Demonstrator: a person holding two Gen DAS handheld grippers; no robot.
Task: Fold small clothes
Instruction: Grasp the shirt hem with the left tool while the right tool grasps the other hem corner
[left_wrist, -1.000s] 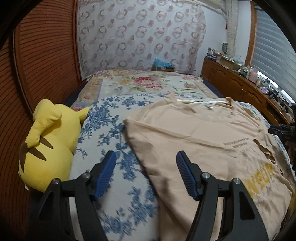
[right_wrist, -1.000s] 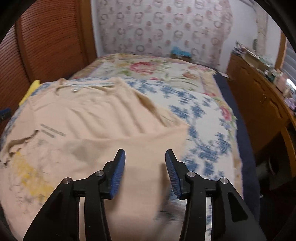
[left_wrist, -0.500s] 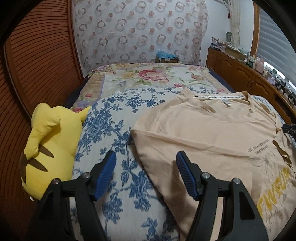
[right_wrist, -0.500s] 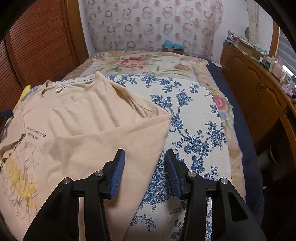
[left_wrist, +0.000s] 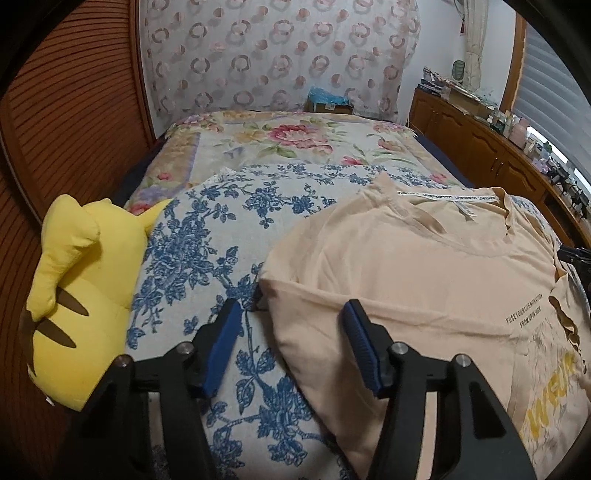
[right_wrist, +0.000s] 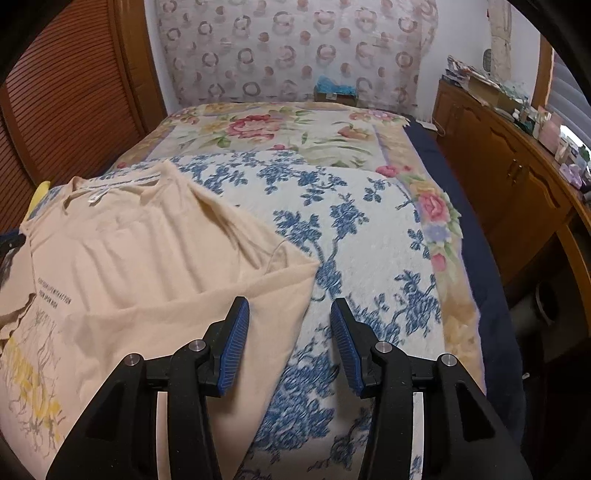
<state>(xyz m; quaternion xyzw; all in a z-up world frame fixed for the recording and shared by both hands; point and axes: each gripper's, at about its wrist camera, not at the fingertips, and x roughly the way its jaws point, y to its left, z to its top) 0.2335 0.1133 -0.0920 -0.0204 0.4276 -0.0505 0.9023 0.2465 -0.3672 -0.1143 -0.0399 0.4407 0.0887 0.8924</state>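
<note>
Left wrist view: the left gripper (left_wrist: 291, 345) hovered with its jaws wide and empty above the left sleeve edge of the beige T-shirt (left_wrist: 417, 280), which lay flat, collar away from the camera, on the blue-floral blanket (left_wrist: 207, 243). Compared with one second earlier, the gripper had drawn back from the cloth, so that the whole neckline and its white label had come into sight and the sleeve corner now lay between the fingers rather than ahead of them. A yellow plush toy (left_wrist: 77, 295) rested at the blanket's left margin, beside the shirt but apart from it. Right wrist view: the right gripper (right_wrist: 290, 339) likewise stood open at a moderate gap, holding nothing, its left finger over the shirt's right sleeve, which lay folded inward as a pointed flap, and its right finger over bare blanket. A second before, this gripper had been low over the shirt body; here it had retreated past the garment's right edge. The wooden cabinet (right_wrist: 517, 177) ran along the bed's far side. Judged from this, both grippers had let go after a spreading or sleeve fold, and the next fold had not yet begun.
</note>
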